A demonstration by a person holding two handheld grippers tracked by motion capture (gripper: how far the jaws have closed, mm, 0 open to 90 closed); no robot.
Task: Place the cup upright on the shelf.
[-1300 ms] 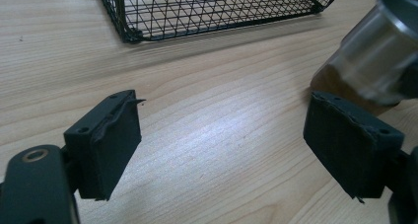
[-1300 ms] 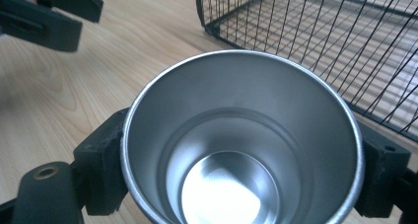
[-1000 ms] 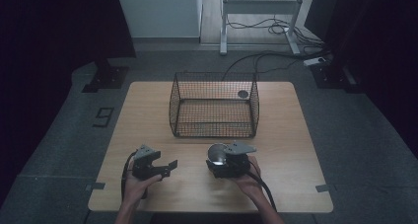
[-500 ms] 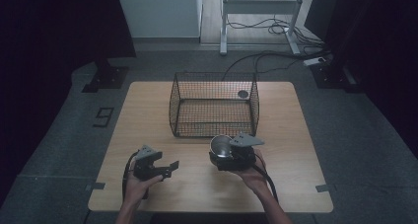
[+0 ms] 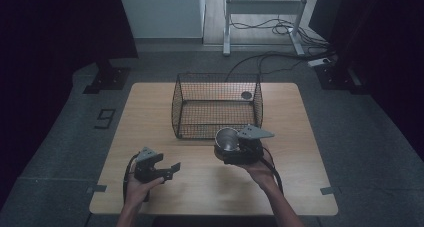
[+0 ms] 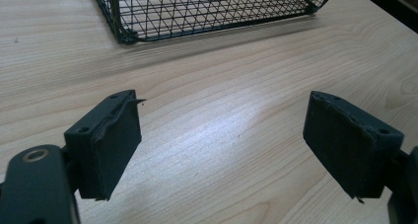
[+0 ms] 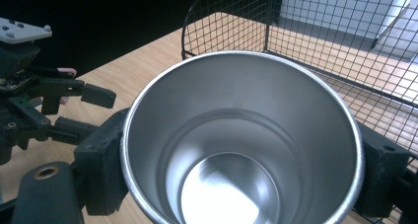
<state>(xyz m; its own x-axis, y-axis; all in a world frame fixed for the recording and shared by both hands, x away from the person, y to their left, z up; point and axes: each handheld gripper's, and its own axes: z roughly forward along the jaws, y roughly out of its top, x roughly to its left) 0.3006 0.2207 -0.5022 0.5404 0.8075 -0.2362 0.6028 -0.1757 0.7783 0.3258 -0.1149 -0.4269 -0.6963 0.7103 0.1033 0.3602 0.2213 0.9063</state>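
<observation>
Right gripper view: right gripper (image 7: 241,184) clamps steel cup (image 7: 241,135)

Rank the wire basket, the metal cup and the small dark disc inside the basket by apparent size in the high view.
1. Wire basket, by far the largest.
2. Metal cup, held in the right gripper above the table, so a little nearer the camera.
3. Dark disc, smallest.

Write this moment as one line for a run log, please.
right gripper: shut on steel cup, lifted near wire basket | left gripper: open, empty, over table | cup: empty
</observation>
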